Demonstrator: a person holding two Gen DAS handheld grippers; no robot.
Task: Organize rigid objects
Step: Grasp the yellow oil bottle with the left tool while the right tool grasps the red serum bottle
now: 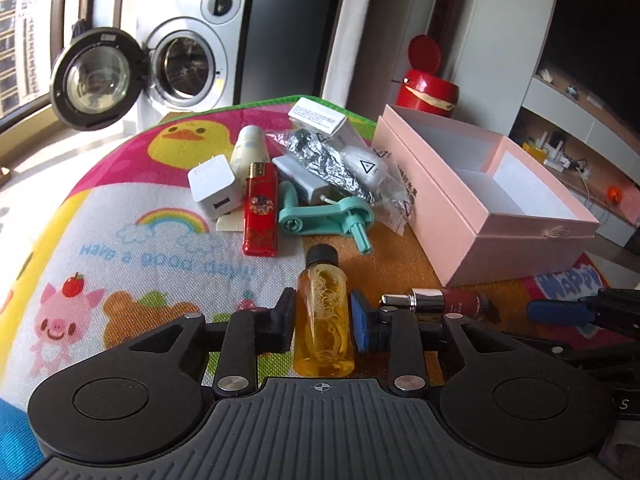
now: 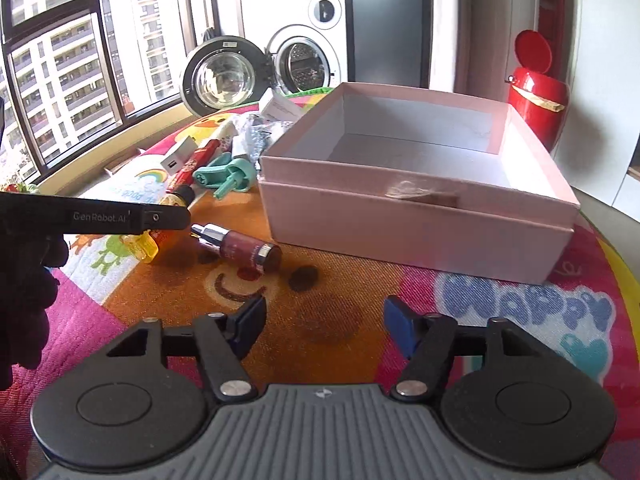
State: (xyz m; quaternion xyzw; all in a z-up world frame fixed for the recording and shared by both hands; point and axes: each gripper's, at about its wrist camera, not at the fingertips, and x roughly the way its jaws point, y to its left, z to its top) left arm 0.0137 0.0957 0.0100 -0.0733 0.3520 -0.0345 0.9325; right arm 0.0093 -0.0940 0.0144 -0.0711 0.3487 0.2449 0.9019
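Observation:
My left gripper [image 1: 323,316] is shut on a small bottle of amber liquid with a black cap [image 1: 325,312], low over the mat. The bottle also shows in the right wrist view [image 2: 144,244], partly behind the left gripper's body. A dark red lipstick with a silver end [image 1: 448,300] lies just right of it; it also shows in the right wrist view [image 2: 240,246]. An open pink box [image 1: 480,192] stands at the right, empty inside [image 2: 420,168]. My right gripper [image 2: 324,324] is open and empty, in front of the box.
A pile lies beyond the bottle: a red lighter [image 1: 260,208], a white charger cube [image 1: 214,194], a teal plastic part [image 1: 328,220], a cream tube [image 1: 250,150], plastic bags [image 1: 360,168] and a white carton [image 1: 318,118]. A red bin [image 1: 428,84] stands behind the box.

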